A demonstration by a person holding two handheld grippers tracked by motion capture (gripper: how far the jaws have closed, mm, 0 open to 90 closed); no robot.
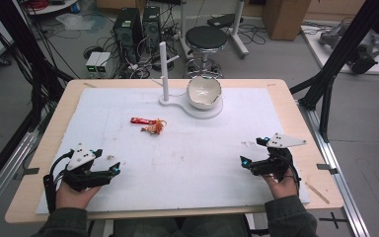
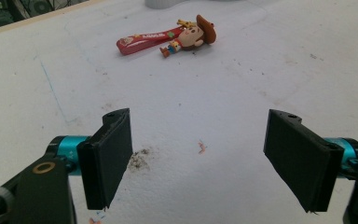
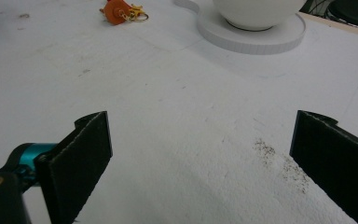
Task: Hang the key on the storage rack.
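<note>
While both grippers, left (image 1: 114, 169) and right (image 1: 243, 161), rest wide apart and empty, I'd approach the keychain (image 2: 173, 37) low, jaws straddling its strap.

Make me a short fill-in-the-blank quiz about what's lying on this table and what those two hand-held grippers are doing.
1. The cowboy keychain has a strap coloured ____.
2. The white bowl sits on a round white ____.
3. Both the left gripper and the right gripper have their jaws ____, with nothing between them.
4. Beside the bowl, a white ____ stands upright on the same stand.

Missing words: red; base; open; post
</note>
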